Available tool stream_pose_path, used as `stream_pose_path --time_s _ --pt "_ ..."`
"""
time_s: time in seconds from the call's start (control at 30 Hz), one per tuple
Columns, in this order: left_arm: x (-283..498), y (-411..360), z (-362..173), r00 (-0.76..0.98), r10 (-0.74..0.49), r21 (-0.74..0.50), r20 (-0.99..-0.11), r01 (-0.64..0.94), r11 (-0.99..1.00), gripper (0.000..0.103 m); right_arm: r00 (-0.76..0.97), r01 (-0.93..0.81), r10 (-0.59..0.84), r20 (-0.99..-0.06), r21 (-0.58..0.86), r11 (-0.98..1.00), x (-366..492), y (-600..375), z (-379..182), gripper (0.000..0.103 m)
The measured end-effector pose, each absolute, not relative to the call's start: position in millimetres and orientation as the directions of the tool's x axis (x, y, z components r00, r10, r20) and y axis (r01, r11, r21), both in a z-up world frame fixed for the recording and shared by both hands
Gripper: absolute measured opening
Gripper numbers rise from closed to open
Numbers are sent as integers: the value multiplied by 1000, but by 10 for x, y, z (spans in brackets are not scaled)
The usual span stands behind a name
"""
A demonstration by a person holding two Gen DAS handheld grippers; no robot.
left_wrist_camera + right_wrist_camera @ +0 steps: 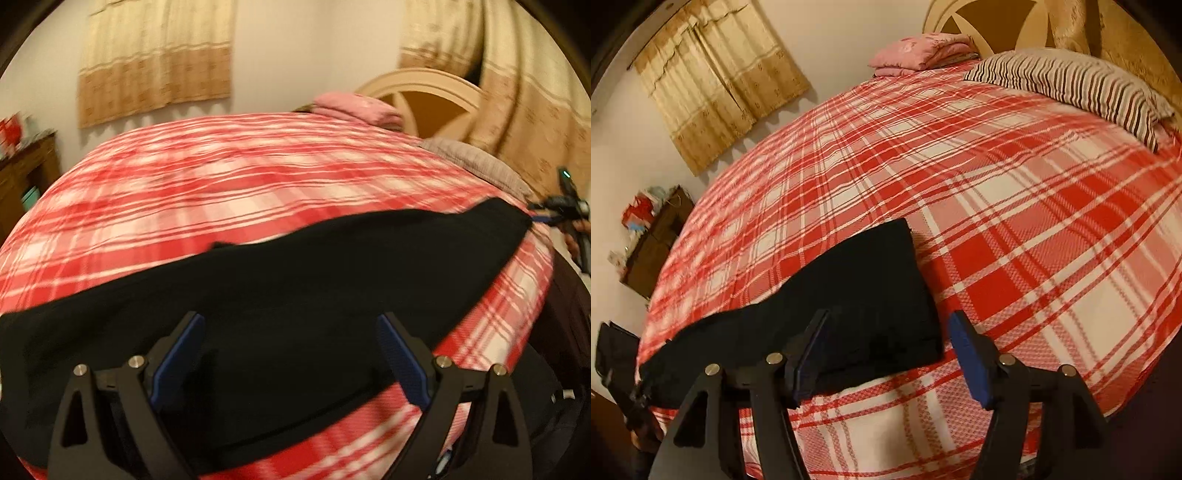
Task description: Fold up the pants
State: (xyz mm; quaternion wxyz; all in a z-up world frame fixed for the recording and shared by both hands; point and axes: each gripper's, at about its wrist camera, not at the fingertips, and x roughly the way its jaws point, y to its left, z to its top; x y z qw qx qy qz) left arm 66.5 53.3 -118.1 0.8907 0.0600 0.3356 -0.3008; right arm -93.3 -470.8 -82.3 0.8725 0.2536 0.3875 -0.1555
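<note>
Black pants (280,295) lie flat on the red and white plaid bed cover (229,192), stretched from left to right near the front edge. My left gripper (290,325) is open, its blue-padded fingers (184,354) spread just above the wide end of the pants. In the right wrist view the pants (857,306) show their narrow end lying flat on the cover (1015,240). My right gripper (890,321) is open just above that end, holding nothing. The right gripper also shows far right in the left wrist view (565,210).
A striped pillow (1082,88) and folded pink cloth (919,51) lie by the headboard (979,22). Beige curtains (716,85) hang on the wall. A dark wooden cabinet (653,247) with clutter stands left of the bed.
</note>
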Motion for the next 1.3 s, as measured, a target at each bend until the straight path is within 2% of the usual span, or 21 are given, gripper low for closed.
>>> stream_pose_path --time_s 0.07,0.13,0.17,0.2,0.23,0.3,0.53,0.73,0.83,0.97,1.0,1.07,1.1,1.13,1.3 --pt "606 374 -1183 577 -514 -80 -635 613 786 96 653 476 -69 -754 339 811 -915 -4740 -851 65" --pt "582 277 -1220 557 -531 -87 -638 633 769 96 654 472 -54 -755 351 808 -892 -4763 -875 46" --pt "579 234 -1244 546 -536 -92 -644 640 763 96 647 479 -61 -760 343 808 -880 -4778 -885 44" --pt "581 189 -1275 537 -537 -92 -650 646 758 96 644 483 -67 -762 336 809 -879 -4782 -889 33" --pt "584 151 -1321 529 -536 -91 -658 650 754 96 643 480 -70 -763 330 813 -878 -4780 -891 15" --pt "577 115 -1380 519 -529 -91 -672 651 754 96 646 477 -88 -758 311 822 -895 -4760 -873 8" --pt "595 207 -1401 507 -527 -122 -681 632 766 96 673 461 -127 -728 279 843 -1020 -4675 -685 5" --pt "516 23 -1359 498 -540 -96 -678 669 737 97 613 520 -148 -776 255 815 -937 -4833 -971 5" --pt "495 24 -1353 499 -537 -86 -680 673 735 97 625 515 -139 -768 271 814 -1033 -4817 -906 5" --pt "578 97 -1403 491 -534 -108 -689 658 745 97 626 477 -157 -764 216 852 -1098 -4748 -818 6" --pt "599 112 -1412 491 -531 -114 -690 651 750 97 623 477 -167 -765 202 856 -1084 -4746 -842 8" --pt "624 147 -1386 501 -520 -113 -691 636 763 97 597 502 -217 -772 150 852 -1040 -4731 -889 38" --pt "617 178 -1349 514 -518 -109 -684 630 769 97 582 523 -251 -773 120 844 -1032 -4717 -878 70" --pt "605 229 -1293 532 -513 -100 -673 622 776 97 570 541 -289 -769 87 837 -1030 -4693 -846 75" --pt "667 476 -1166 603 -453 -49 -657 566 823 97 639 505 -337 -691 46 862 -966 -4365 -573 75"
